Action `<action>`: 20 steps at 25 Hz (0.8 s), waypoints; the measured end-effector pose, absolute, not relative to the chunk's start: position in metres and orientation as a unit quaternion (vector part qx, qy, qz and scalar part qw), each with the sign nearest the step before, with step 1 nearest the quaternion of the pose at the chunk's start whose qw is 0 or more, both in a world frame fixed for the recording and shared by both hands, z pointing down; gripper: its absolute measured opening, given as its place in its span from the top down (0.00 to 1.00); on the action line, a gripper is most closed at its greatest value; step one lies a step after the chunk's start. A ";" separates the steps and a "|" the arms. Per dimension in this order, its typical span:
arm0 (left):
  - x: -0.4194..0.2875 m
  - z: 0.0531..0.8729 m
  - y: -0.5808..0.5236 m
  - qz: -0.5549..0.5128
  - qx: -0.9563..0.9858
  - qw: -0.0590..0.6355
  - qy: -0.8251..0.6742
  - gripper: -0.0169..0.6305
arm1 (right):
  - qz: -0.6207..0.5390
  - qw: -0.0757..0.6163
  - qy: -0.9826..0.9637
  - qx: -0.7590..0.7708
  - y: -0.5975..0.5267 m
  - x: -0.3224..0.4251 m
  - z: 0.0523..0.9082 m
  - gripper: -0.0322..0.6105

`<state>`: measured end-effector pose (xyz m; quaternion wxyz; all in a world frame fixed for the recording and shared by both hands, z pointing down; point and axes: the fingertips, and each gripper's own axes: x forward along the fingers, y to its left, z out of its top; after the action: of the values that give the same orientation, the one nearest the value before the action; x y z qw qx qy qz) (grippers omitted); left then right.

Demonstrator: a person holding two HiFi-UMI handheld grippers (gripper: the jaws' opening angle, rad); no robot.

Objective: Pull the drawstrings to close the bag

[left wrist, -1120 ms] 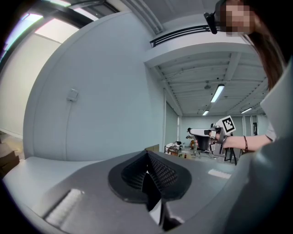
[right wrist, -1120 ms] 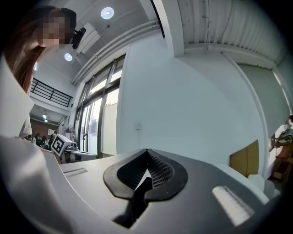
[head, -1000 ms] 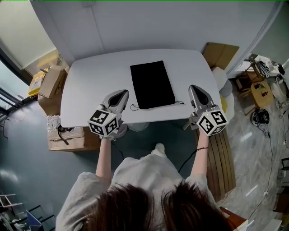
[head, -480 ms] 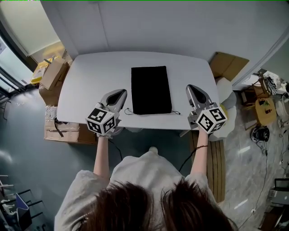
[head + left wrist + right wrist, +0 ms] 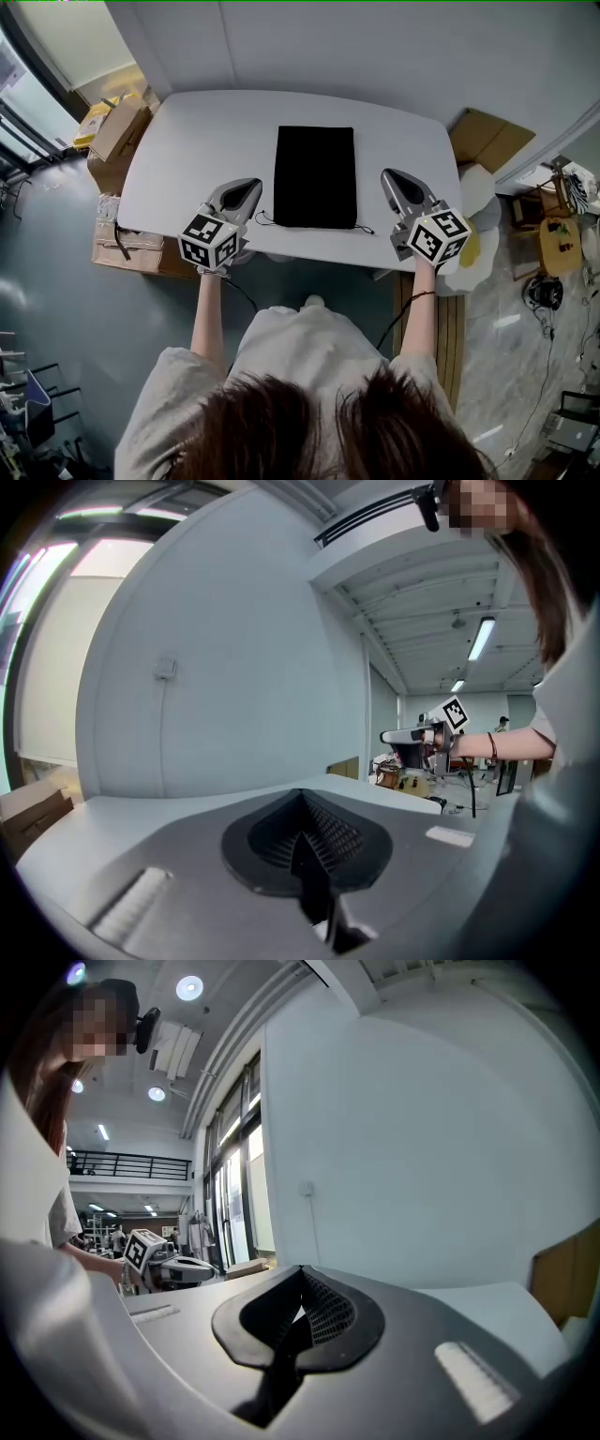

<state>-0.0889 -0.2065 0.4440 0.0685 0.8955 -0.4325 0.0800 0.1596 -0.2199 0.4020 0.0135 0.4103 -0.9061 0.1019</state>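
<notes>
- Left gripper: just left of bag, over the table, jaws together, nothing between them.
- Black drawstring bag: flat on white table, mid-table; contents not discernible.
- Bag long axis runs away from person; mouth at near edge, drawstring ends trailing out both sides.
- Right gripper: just right of bag, jaws together, empty.

A workshop-like lab is suggested — boxes are piled beside the table, strip lights hung above it.
</notes>
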 end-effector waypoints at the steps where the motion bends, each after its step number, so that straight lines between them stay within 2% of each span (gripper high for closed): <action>1: -0.088 0.448 -0.205 0.085 0.894 0.070 -0.434 0.98 | 0.105 0.016 -0.907 0.408 -0.220 0.162 0.405 0.93; 20: -0.098 0.532 -0.207 0.215 0.897 0.114 -0.370 0.98 | 0.171 0.130 -0.901 0.378 -0.222 0.153 0.491 0.93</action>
<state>-0.0977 -0.2069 0.5315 0.1144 0.8966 -0.3696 0.2153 0.1527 -0.2225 0.4906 0.1300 0.3777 -0.9007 0.1707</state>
